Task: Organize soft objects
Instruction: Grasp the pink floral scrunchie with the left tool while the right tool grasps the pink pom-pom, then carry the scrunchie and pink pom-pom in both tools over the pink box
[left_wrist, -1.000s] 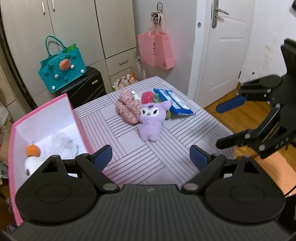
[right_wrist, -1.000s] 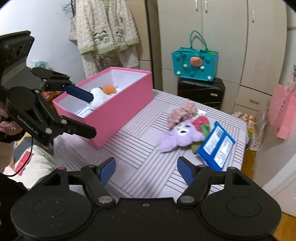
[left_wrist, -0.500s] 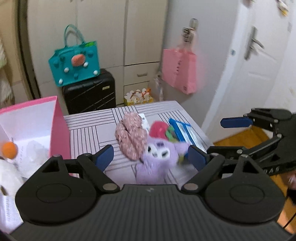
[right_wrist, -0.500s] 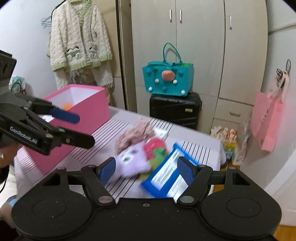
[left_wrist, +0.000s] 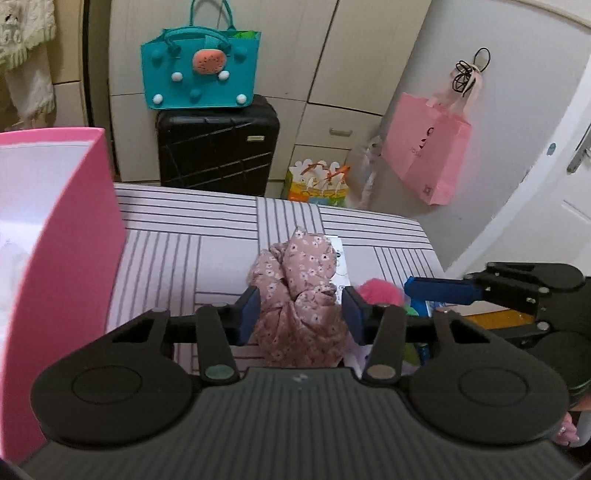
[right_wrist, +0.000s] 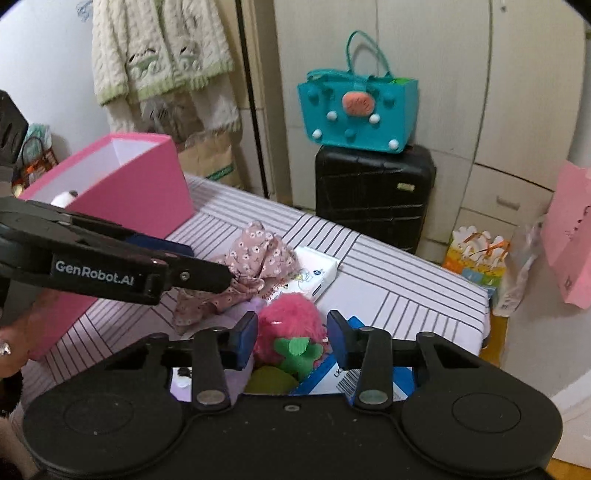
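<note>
Left gripper (left_wrist: 301, 314): I see my jaws have just been closing; both blue pads now press the sides of the floral pink cloth (left_wrist: 299, 291), which bunches up between them.
Right gripper (right_wrist: 291, 334): my jaws have just been closing too, and stand narrow with the fuzzy pink strawberry toy (right_wrist: 290, 328) between them; the left pad touches its fur, the right I cannot tell.
Neighbours: a purple plush (right_wrist: 240, 314) lies just left of the strawberry, a blue packet (right_wrist: 332, 373) under its right side, a white pack (right_wrist: 317, 271) behind it.
Open room: bare striped table (left_wrist: 184, 236) lies between the cloth and the pink box (left_wrist: 74, 236) on my left; the table's far edge and right corner are near the pile.
Since a second ago: both grippers hung wide above the table with the pile well ahead; now they sit low on it, close together.
</note>
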